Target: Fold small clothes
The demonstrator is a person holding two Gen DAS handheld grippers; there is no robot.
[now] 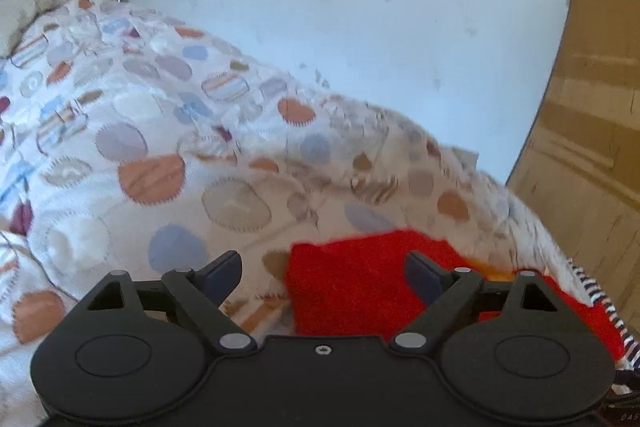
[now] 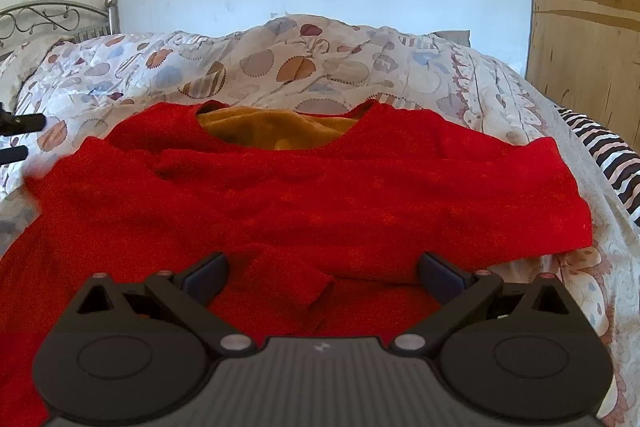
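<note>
- Right wrist view: my right claw [image 2: 323, 277] hovers spread over the red sweater [image 2: 280, 187], laid flat on the bed [image 2: 304, 67] for folding.
- Left claw [image 1: 322, 277] spread, empty, at the sweater's left edge.

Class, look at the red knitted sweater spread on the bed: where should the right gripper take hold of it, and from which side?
Probably the flap's corner on the red knitted sweater, approached from the near side. That edge stands proud between the open right gripper fingers, giving a free layer to pinch.
</note>
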